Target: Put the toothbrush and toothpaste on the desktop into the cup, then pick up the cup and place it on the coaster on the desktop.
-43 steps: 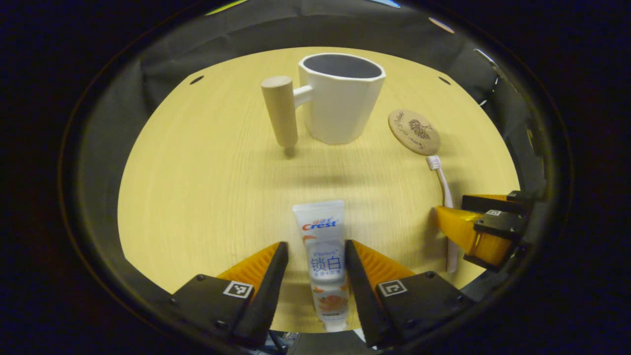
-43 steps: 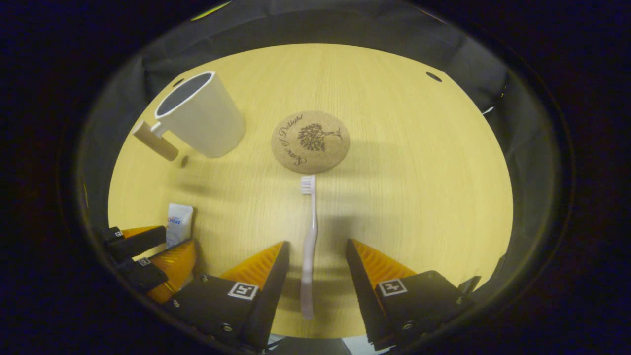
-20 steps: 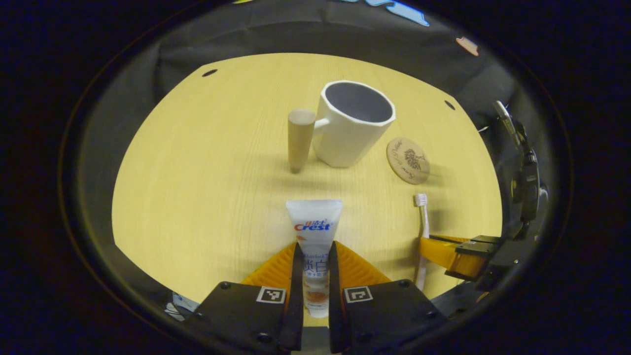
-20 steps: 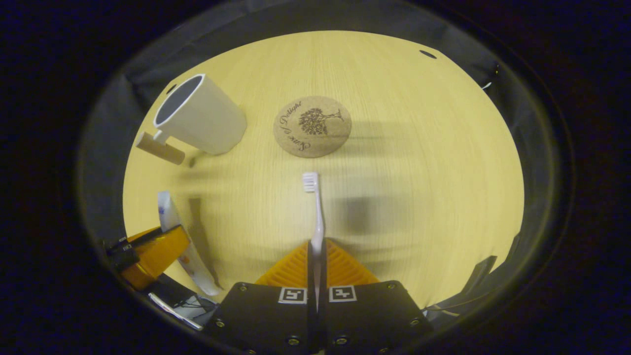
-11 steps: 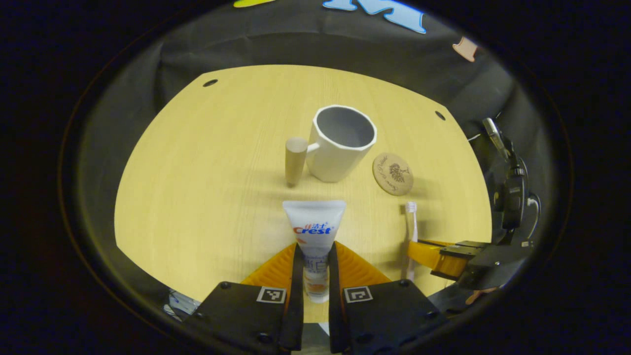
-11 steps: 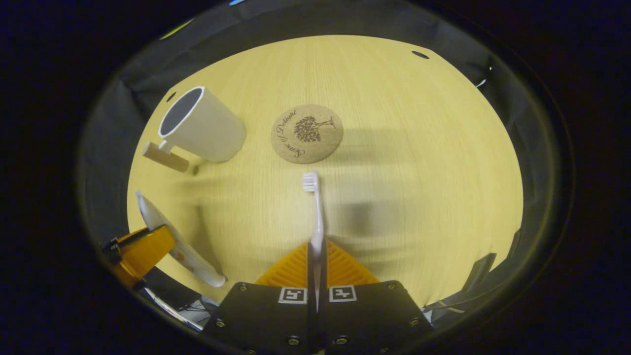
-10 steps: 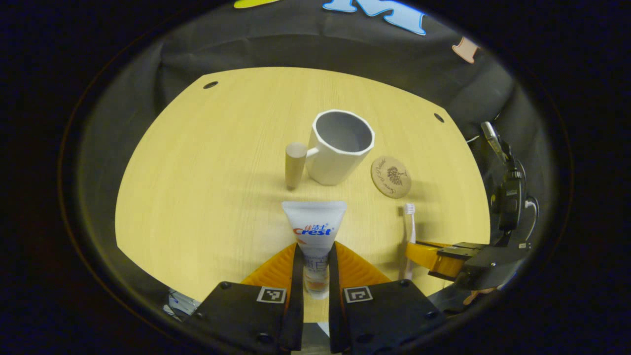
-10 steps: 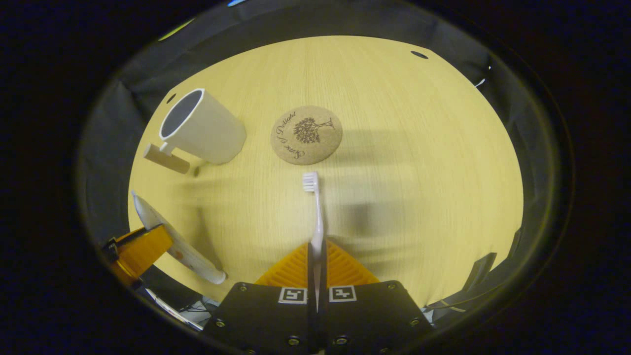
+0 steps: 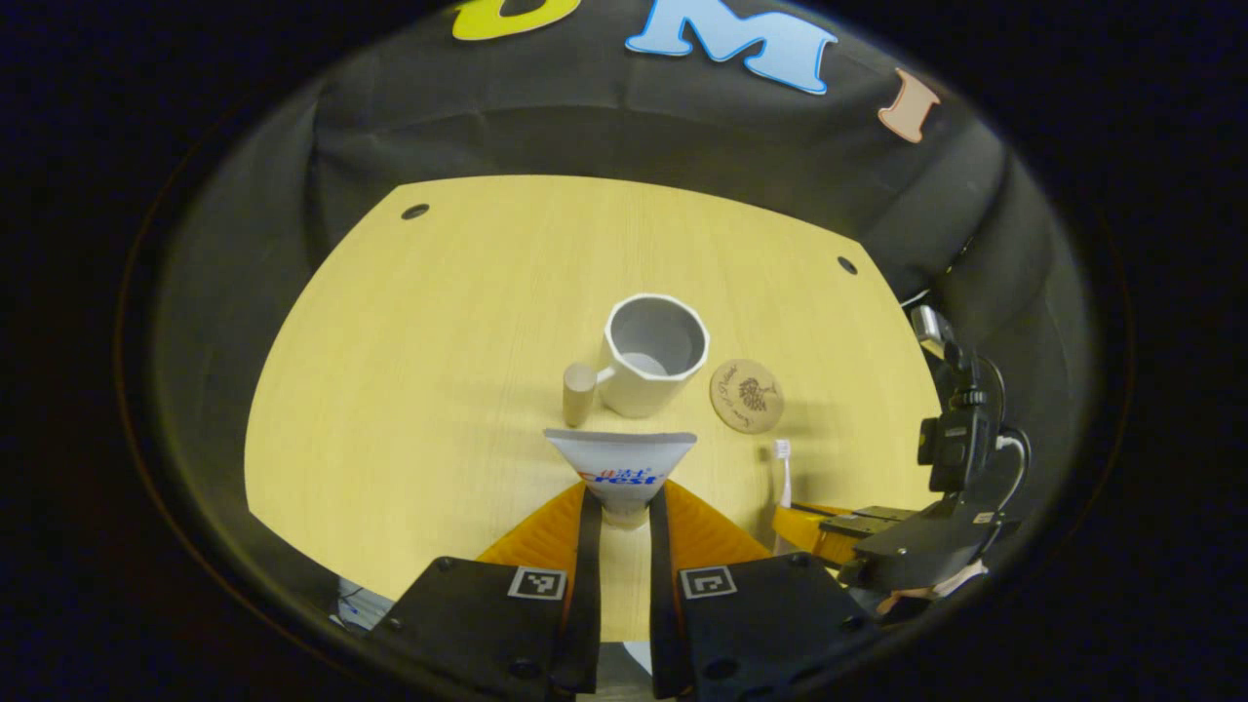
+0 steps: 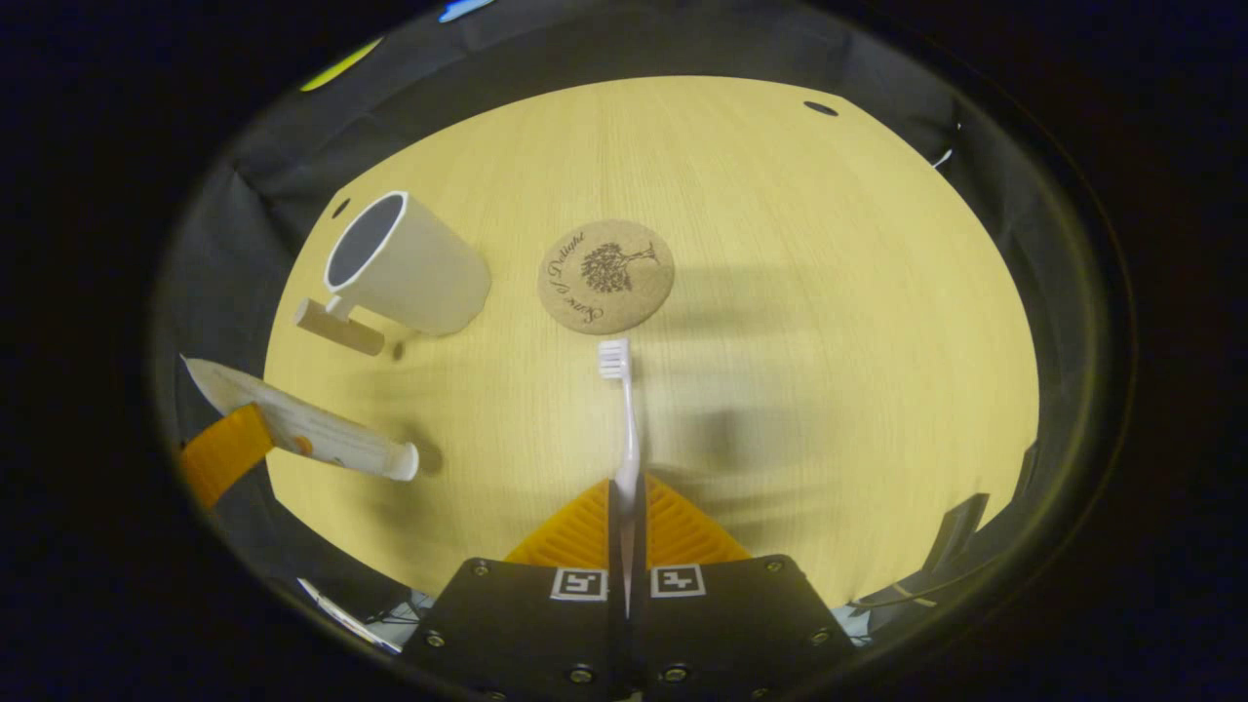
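**White tube and brush are both up; the cup is waiting**

White plastic fills both of your grips: the toothpaste (image 9: pixel 621 466) sits pinched between the fingers of your left gripper (image 9: pixel 619 522), crimped end forward, at lower centre of the left gripper view. The toothbrush (image 10: pixel 621 419) is clamped by its handle in your right gripper (image 10: pixel 624 507), bristles pointing away, at the centre of the right gripper view. Both look lifted clear of the desktop (image 9: pixel 419 370).

The cup (image 9: pixel 651 353) stands upright just above the tube's end in the left gripper view, mouth open, nothing visible inside, its wooden handle (image 9: pixel 578 393) to the left. The coaster (image 9: pixel 747 395) lies bare just right of it, close but apart.

You're in the carrying step, as I judge it. Next, bring one item over the cup's mouth, tip it toward vertical and release only once its end is inside the rim. Go one at a time so your grippers don't crowd each other, and mind a knock that could topple the cup.
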